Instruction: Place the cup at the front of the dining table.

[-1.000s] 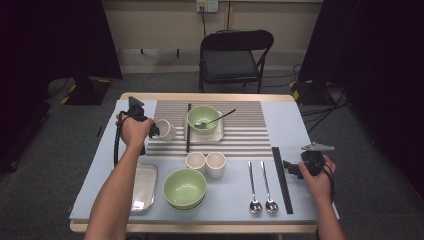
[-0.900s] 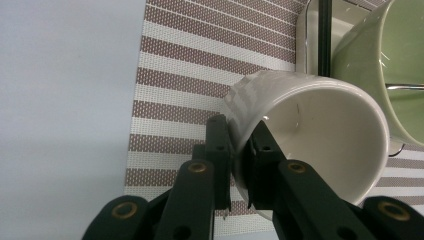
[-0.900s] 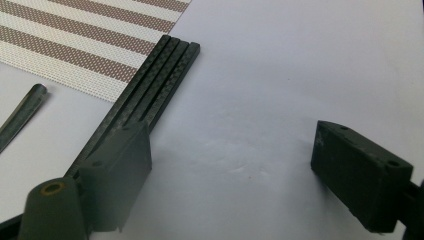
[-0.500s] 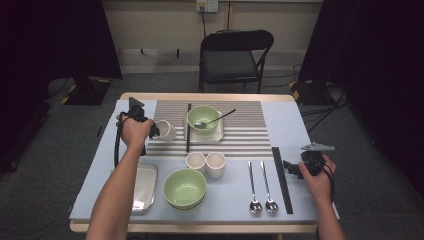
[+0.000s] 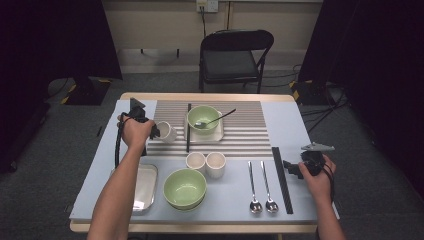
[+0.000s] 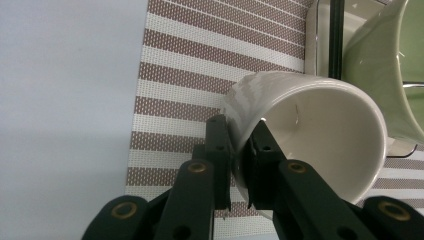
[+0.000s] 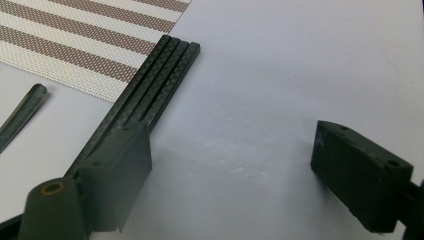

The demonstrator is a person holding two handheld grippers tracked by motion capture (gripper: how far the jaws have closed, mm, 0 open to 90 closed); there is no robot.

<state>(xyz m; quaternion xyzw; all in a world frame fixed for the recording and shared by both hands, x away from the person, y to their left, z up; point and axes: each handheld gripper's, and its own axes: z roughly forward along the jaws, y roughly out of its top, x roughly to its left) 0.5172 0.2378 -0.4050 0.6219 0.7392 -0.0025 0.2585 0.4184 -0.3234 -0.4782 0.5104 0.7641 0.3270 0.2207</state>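
The left gripper (image 6: 239,165) is pinching the near wall of the cream cup (image 6: 320,145), one jaw outside and one inside the rim; the cup is sitting, tipped a little, on the left part of the striped placemat (image 5: 250,135), just left of the black chopstick (image 5: 188,127) and the green bowl (image 5: 204,118) on its square plate (image 5: 218,136). Doing this step well is, I judge, a matter of holding the pinch firm on so thin a wall, since a rim grip is letting the cup swing; lowering it flat onto its base before letting go is wiser than dropping it tilted, and staying clear of the bowl beside it is sparing a knock. The left forearm is reaching forward along the table's left side, the hand (image 5: 135,131) curled over the gripper with the tongs pointing rightward at the cup. Farther right, two more cups (image 5: 206,162), a larger green bowl (image 5: 185,187) and two spoons (image 5: 262,185) are lying nearer the person; the right gripper (image 7: 230,165) is hovering low near the table's right edge, its jaws standing wide apart over bare blue tabletop (image 7: 300,60) with nothing between them, just beside the bundle of black chopsticks (image 7: 150,90); the right hand (image 5: 315,175) is held level, tongs pointing leftward.
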